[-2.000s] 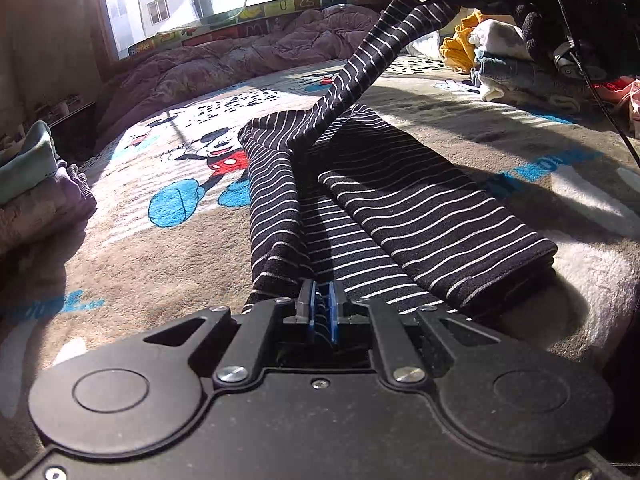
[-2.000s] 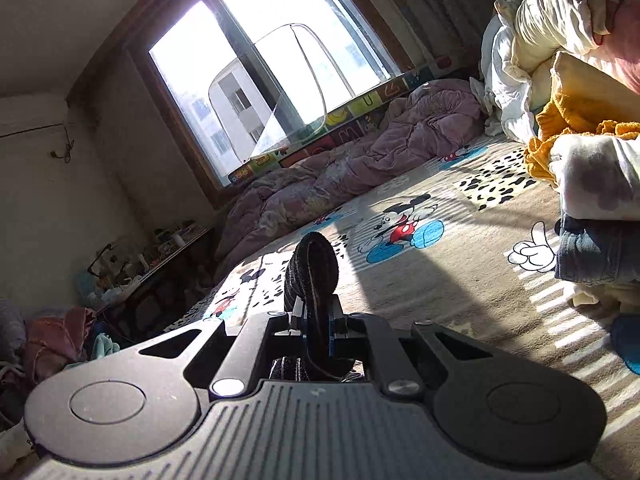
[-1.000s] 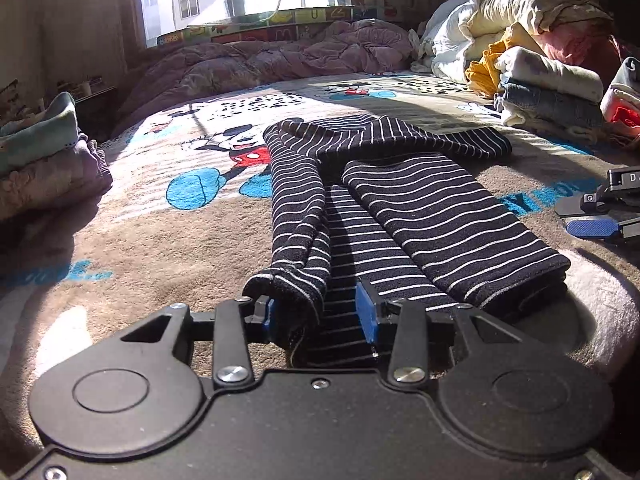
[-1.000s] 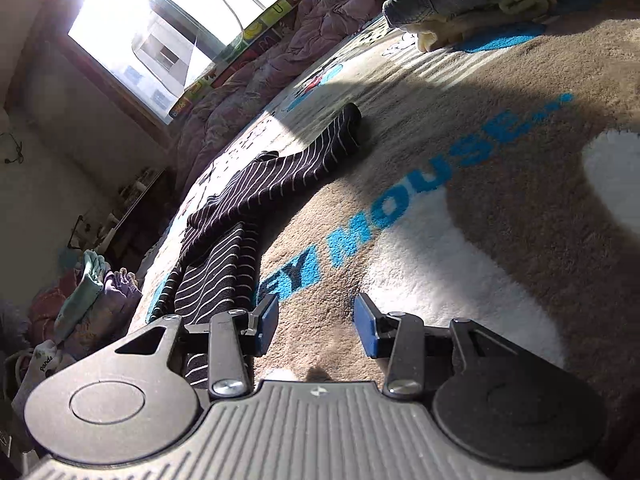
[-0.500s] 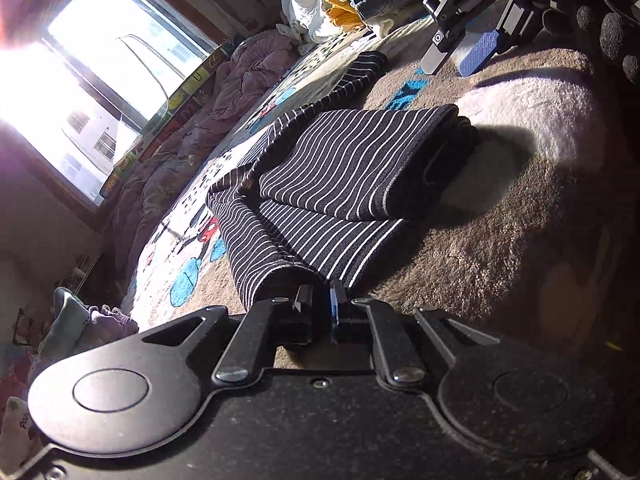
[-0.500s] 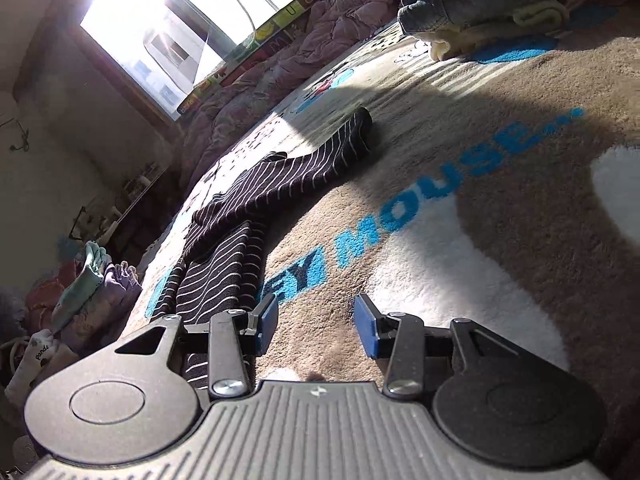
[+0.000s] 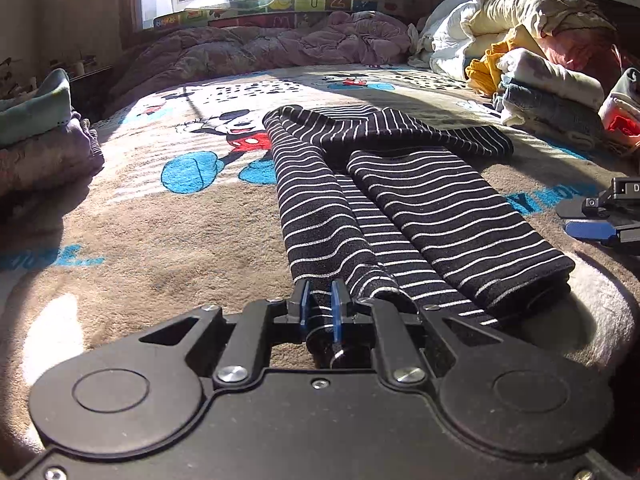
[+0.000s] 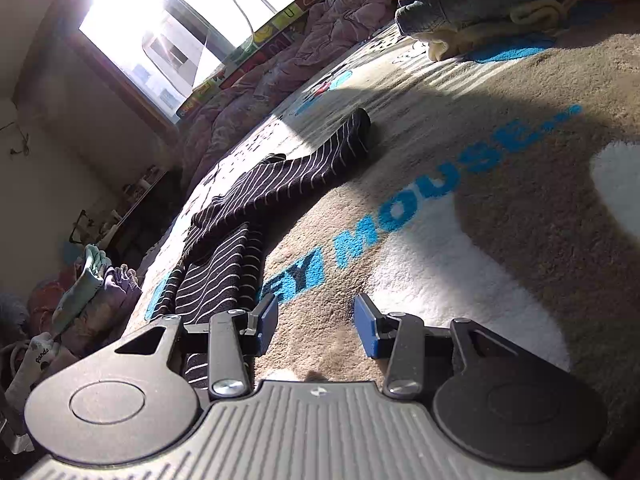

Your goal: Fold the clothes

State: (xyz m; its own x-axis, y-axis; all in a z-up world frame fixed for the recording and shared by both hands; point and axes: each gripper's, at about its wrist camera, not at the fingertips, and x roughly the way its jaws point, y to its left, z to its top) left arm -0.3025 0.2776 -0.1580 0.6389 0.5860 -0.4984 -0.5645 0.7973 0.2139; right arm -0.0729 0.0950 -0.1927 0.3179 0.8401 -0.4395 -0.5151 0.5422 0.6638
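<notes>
A black top with thin white stripes (image 7: 404, 200) lies partly folded on the cartoon-print blanket (image 7: 180, 216). Its body is folded lengthways, one sleeve runs down the left side and the other sleeve lies across the far end, pointing right. My left gripper (image 7: 319, 306) is shut on the cuff of the near left sleeve. My right gripper (image 8: 316, 322) stands open and empty low over the blanket, to the right of the striped top (image 8: 224, 264). It also shows at the right edge of the left wrist view as the right gripper (image 7: 604, 216).
A stack of folded clothes (image 7: 548, 92) and heaped bedding (image 7: 500, 16) sit at the far right. A purple quilt (image 7: 260, 48) lies under the window. Another pile of clothes (image 7: 40, 136) stands at the left edge of the bed.
My right gripper let go of the far sleeve, which now lies flat across the top. My left gripper opened briefly, then shut again on the near sleeve cuff.
</notes>
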